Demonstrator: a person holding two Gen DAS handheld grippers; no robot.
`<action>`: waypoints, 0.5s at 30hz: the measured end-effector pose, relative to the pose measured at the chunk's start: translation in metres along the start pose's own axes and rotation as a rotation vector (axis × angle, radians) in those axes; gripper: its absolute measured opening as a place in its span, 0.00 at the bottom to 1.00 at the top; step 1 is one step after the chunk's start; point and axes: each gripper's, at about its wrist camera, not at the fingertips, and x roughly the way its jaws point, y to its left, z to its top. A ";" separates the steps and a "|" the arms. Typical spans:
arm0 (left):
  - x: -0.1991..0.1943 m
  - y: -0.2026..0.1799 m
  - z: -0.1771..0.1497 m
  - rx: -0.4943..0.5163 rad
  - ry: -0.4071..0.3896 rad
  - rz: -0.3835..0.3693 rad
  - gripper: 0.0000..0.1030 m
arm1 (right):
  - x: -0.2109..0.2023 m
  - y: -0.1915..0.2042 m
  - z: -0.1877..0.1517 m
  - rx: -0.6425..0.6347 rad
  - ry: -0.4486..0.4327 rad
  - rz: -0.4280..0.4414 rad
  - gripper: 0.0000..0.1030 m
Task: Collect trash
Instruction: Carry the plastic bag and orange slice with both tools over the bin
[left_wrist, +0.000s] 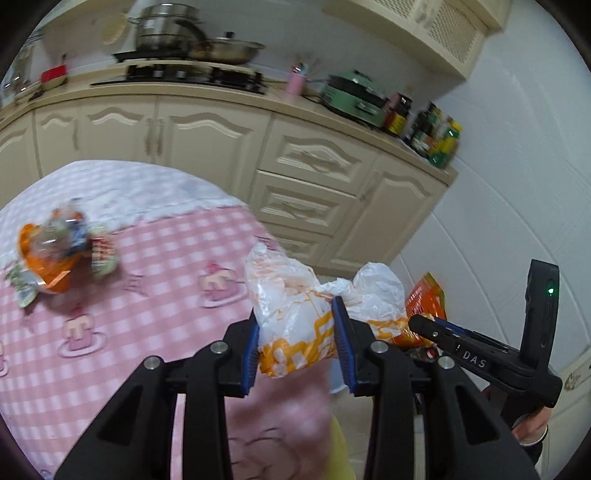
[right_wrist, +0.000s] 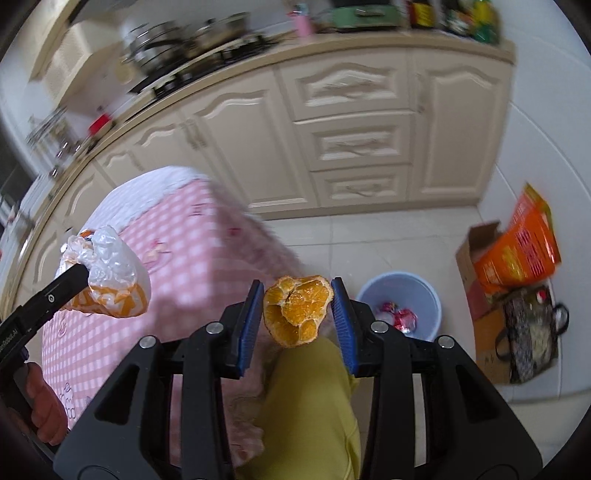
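Observation:
My left gripper (left_wrist: 297, 345) is shut on a crumpled white and orange plastic bag (left_wrist: 306, 314), held in the air past the table's right edge; the bag (right_wrist: 110, 280) also shows at the left of the right wrist view. My right gripper (right_wrist: 297, 310) is shut on a peeled orange (right_wrist: 297, 312), above the floor and a yellow-green trouser leg (right_wrist: 310, 402). A pale blue trash bin (right_wrist: 400, 295) stands on the floor just right of the right gripper, with red wrappers inside. More trash (left_wrist: 61, 251), orange and clear wrappers, lies on the pink checked tablecloth (left_wrist: 155, 295).
Cream kitchen cabinets (right_wrist: 354, 140) run behind the table, with pots and bottles on the counter. An orange bag (right_wrist: 517, 247), a cardboard box (right_wrist: 476, 240) and a dark handbag (right_wrist: 528, 332) crowd the floor to the bin's right. A hand (right_wrist: 44, 402) holds the left gripper's handle.

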 end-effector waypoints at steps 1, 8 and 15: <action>0.011 -0.014 -0.001 0.023 0.018 -0.010 0.34 | -0.001 -0.013 -0.003 0.027 0.001 -0.011 0.36; 0.076 -0.090 -0.017 0.116 0.136 -0.068 0.34 | 0.001 -0.093 -0.012 0.168 0.016 -0.105 0.36; 0.145 -0.148 -0.041 0.197 0.242 -0.072 0.35 | 0.009 -0.156 -0.018 0.287 0.035 -0.167 0.36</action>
